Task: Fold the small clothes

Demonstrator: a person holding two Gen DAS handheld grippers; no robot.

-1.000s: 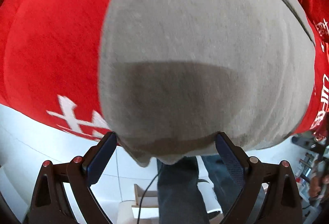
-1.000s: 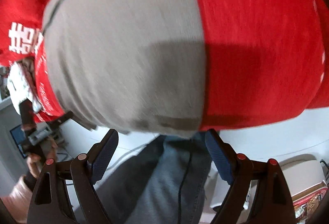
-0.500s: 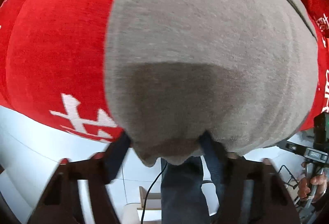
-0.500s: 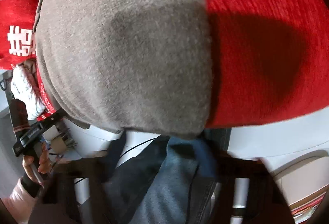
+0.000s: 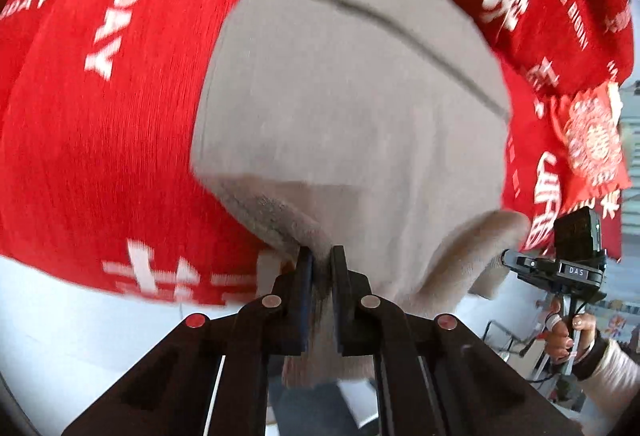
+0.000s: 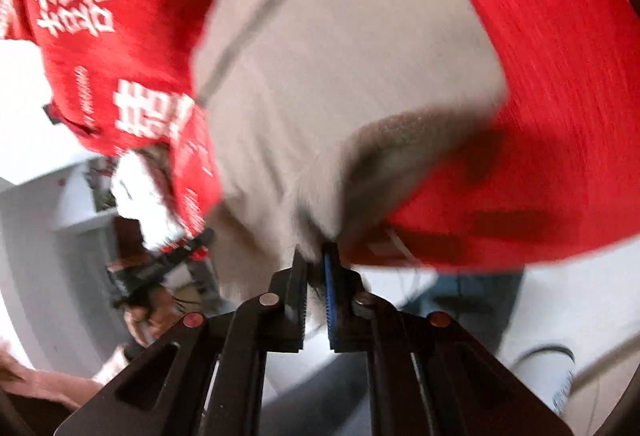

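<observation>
Red cloth [image 5: 100, 140] with white lettering covers the bench, and on it lies the grey garment [image 5: 348, 108], spread flat with a dark seam line running across its far part. In the left wrist view, the left tongs [image 5: 320, 260] are pinched nearly closed on the garment's near edge, where the fabric bunches up into a raised fold between the two pads. To the right of that, another bit of the near edge is lifted toward the right tongs [image 5: 508, 260], whose handle sits in the person's right hand [image 5: 568, 336].

In the right wrist view, the left hand [image 6: 148, 316] shows blurred at the left, below the cloth's edge. The right tongs [image 6: 316, 256] are likewise pinched nearly closed on the garment's [image 6: 340, 48] near edge, with a narrow gap filled by fabric, and the corner beside them curls up off the red cloth [image 6: 560, 116]. Both views are motion-blurred.
</observation>
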